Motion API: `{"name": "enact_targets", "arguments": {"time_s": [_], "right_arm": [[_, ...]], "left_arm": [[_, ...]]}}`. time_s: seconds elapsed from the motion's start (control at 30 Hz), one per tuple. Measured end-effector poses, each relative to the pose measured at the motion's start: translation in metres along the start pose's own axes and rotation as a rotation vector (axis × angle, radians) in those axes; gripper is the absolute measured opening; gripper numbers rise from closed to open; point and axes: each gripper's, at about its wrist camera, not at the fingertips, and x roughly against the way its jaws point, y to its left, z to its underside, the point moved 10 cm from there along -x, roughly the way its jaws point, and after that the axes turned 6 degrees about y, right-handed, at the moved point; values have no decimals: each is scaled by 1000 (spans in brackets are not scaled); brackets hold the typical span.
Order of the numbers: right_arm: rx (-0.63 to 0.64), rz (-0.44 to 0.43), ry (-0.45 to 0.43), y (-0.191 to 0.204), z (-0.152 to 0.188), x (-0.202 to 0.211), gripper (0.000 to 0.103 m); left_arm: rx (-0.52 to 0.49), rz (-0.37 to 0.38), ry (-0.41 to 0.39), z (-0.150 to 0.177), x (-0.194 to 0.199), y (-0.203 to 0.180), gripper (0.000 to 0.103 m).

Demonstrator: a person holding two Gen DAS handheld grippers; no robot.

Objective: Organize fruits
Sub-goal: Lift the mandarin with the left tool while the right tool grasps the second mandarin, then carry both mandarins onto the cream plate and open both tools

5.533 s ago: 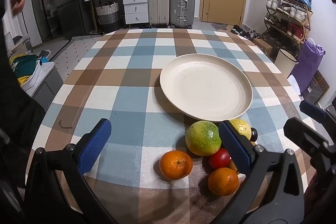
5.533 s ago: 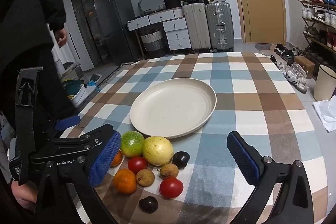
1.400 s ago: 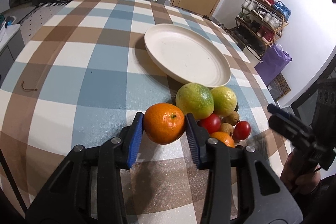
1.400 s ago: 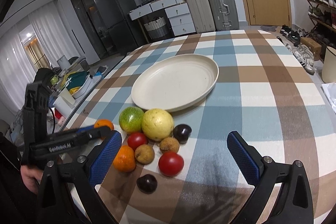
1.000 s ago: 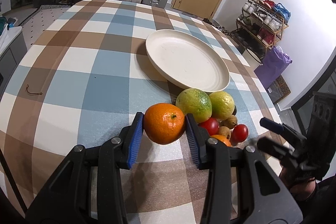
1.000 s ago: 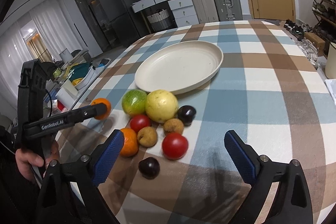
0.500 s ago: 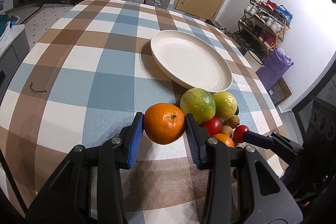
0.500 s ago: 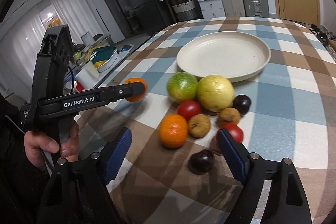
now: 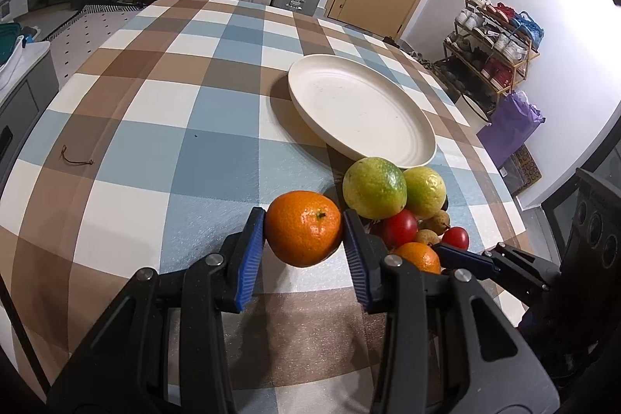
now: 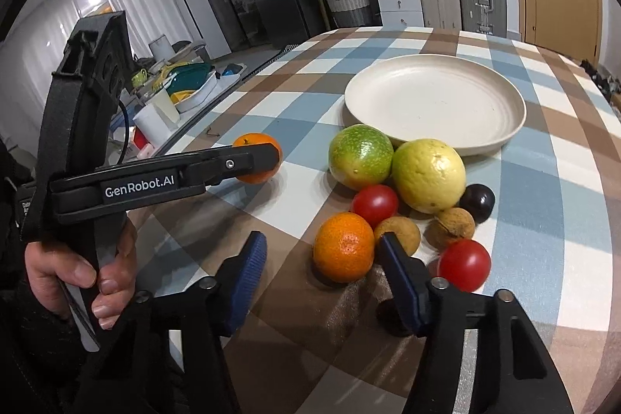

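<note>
Left wrist view — left gripper (image 9: pixel 304 234) clamps a mandarin (image 9: pixel 302 227) above the tablecloth, short of the plate (image 9: pixel 421 146) | right gripper (image 10: pixel 322 272) spread wide, approaching a second mandarin (image 10: pixel 343 246) | rind judged light, soft, bruisable — best held across its widest girth.

Left wrist: low, close, facing far door | Right wrist: low, facing far-left | Shared: round cream plate (image 9: pixel 361 111) (image 10: pixel 434 103), checked tablecloth (image 9: pixel 155 127) (image 10: pixel 551 212)

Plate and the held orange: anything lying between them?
Left wrist view: only bare checked tablecloth lies between the orange in the left tool and the plate; the green fruit sits just right.
</note>
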Motion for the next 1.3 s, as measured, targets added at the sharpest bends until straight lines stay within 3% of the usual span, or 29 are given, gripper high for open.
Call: {"name": "enact_targets", "arguments": {"time_s": [0.23,0.37,0.77,1.17,1.3], "right_arm": [[38,54,26,0,1,-10,39],[44,80,33,-3,4,-15,36],[-22,-16,-27,-4,-12,7,35],[-15,115,-123,-26,-72,42,34],[-33,121,-141,-38,-90,42,35]], "left_arm": [[19,0,-4,4,1,11,37],[22,-4,-5,4,1,12,37],[-8,-46,-18,-7,6,8,37],[-38,-8,-29,-51,12,-14,37],[-46,-3,-20,-70,6,-24,37]]}}
